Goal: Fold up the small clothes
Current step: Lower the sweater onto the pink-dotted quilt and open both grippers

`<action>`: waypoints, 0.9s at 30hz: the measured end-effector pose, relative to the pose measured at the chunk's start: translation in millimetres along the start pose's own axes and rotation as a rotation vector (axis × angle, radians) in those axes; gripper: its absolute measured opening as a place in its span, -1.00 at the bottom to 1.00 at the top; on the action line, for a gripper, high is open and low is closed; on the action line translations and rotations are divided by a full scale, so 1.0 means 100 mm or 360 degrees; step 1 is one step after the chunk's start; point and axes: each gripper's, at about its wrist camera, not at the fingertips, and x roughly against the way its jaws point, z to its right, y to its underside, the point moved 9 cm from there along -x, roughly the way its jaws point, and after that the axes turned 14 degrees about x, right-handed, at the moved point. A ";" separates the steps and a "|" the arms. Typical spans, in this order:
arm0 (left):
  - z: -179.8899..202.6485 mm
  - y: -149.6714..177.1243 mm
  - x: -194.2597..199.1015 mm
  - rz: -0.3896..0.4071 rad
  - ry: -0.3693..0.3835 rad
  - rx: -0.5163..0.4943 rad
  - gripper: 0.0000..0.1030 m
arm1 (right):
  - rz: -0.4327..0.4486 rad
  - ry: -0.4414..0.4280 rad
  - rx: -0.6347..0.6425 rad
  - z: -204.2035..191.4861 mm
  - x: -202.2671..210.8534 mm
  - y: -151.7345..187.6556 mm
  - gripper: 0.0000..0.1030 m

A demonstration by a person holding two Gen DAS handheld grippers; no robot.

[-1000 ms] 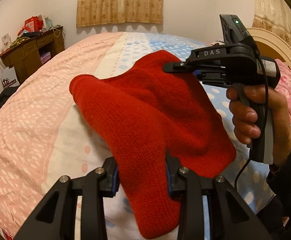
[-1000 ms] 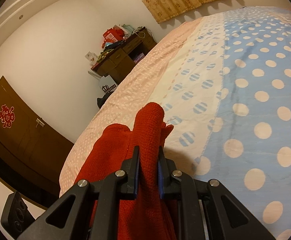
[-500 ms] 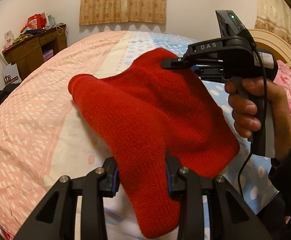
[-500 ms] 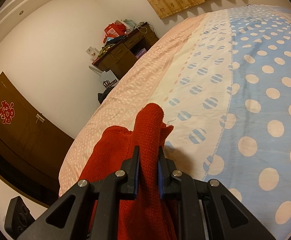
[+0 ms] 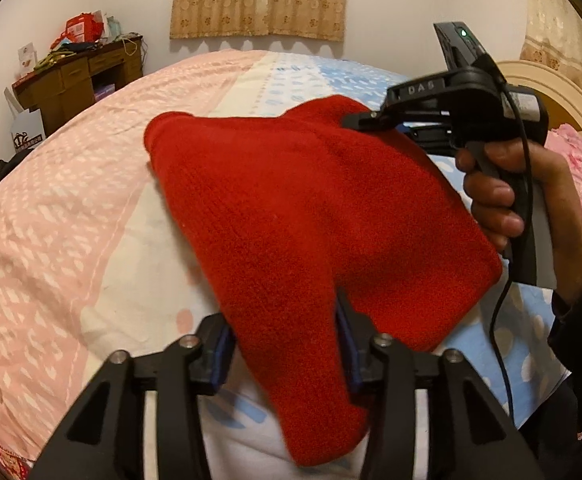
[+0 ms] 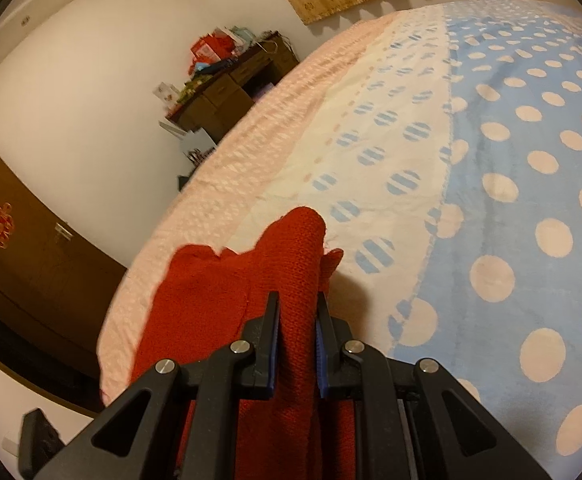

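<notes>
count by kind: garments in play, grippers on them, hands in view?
Red knit garment: 1
Grippers, left gripper and right gripper, both shut on it: 2
Hand on the right gripper's handle: 1
Total: 4

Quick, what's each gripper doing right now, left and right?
Left gripper: closed on a corner of the red knit garment.
Right gripper: closed on another bunched part of the same garment, lifted over the bed.

Red knit [image 5: 311,208] — both tools [image 5: 287,344] (clamped)
</notes>
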 end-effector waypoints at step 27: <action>-0.07 -0.45 0.95 0.0439 -0.0060 0.0114 0.94 | 0.0343 0.0729 0.0450 -0.84 1.68 0.46 0.17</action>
